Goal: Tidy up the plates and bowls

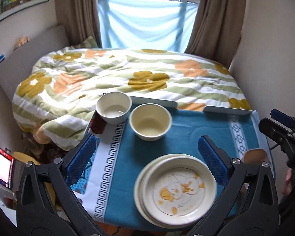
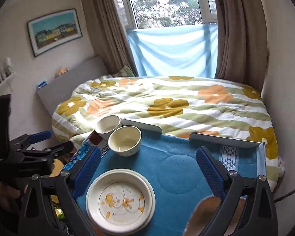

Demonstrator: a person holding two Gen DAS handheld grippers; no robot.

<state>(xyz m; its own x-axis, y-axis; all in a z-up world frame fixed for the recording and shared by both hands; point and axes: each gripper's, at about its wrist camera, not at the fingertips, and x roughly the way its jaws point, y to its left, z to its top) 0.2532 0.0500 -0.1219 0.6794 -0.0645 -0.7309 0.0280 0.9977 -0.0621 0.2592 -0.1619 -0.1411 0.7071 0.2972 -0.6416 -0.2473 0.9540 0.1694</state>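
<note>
- Two hand-held grippers hung above a small table covered by a blue cloth [image 1: 186, 129]; a bed with a flowered quilt [image 1: 127, 74] lay beyond it, under a curtained window.
- The left gripper [image 1: 147, 157] stood with its blue pads wide apart and nothing between them; the right gripper [image 2: 147, 169] was likewise spread wide and empty.
- A stack of plates [image 1: 175, 188], the top one printed with an orange cartoon figure, lay on the near part of the cloth; in the left wrist view it sat low and right of centre, close to the right-hand pad; in the right wrist view it sat low and left, by the left-hand pad; so it lay roughly between the two grippers.
- Two cream bowls stood apart from the plates, at the table's far left; the nearer bowl [image 1: 150, 122] rested on the blue cloth; the farther bowl [image 1: 113, 107] sat just beside it at the corner, nearly touching.
- Both bowls lay ahead of and to the left of both grippers; judged from that, the left gripper was the nearer one to reach them.
</note>
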